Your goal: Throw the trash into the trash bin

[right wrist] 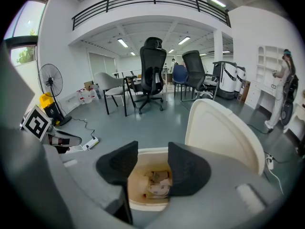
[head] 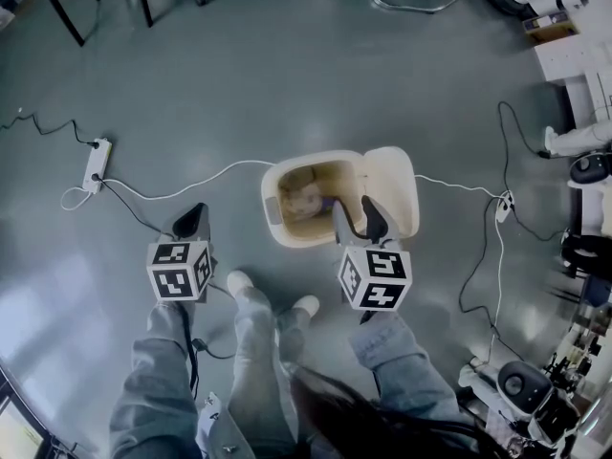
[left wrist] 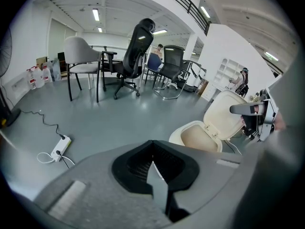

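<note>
Right now the trash bin [head: 271,204], cream-coloured, stands on the grey floor [head: 210,84] at the centre of the head view, with its lid [head: 394,187] swung open toward the right of the frame. The trash [head: 304,202], crumpled paper and wrappers, lies at the bottom of the bin. The right gripper [head: 357,216] hangs over the bin's lower right rim. Its jaws stand wide apart with nothing between the pads, and in the right gripper view the trash [right wrist: 157,182] shows through the gap. The left gripper [head: 194,216] hangs over bare floor left of the bin, apart from it, jaws closed together and empty. A white power strip [head: 97,163] lies at the left of the frame.
</note>
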Motion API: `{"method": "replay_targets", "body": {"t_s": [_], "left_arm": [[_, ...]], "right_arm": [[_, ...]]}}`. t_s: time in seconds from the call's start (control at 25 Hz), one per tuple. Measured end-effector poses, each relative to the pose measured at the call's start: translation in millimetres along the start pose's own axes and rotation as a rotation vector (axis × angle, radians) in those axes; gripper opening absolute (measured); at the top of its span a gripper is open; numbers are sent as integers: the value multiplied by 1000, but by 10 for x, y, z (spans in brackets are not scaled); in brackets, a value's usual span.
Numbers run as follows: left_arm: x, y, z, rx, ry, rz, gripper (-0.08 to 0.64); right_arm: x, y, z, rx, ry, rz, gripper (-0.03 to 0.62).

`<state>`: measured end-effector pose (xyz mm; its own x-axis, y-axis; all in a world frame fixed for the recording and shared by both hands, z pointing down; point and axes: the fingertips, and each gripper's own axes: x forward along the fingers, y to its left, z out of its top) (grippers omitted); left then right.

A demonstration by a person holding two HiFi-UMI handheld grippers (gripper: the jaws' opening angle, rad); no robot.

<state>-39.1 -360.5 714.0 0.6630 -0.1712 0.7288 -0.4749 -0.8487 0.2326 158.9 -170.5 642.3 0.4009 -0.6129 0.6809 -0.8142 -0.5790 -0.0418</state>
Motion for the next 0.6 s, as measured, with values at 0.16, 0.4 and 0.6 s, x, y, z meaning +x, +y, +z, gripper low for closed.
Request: {"method": "replay_targets", "body": {"t_s": [0.16,0.4,0.6], "left_arm": [[-54,-143,-27,6,-10,-19,9],[-117,-369,-26,16,-23,-37,9],[-271,-685,1,4,-21,-53,9]], "right_arm": [[-121,-12,-27,0,-7,-8,107],[-326,-37,-20,1,-40,-17,43],[-624,-75,-11,35,-57,-15,5]]}}
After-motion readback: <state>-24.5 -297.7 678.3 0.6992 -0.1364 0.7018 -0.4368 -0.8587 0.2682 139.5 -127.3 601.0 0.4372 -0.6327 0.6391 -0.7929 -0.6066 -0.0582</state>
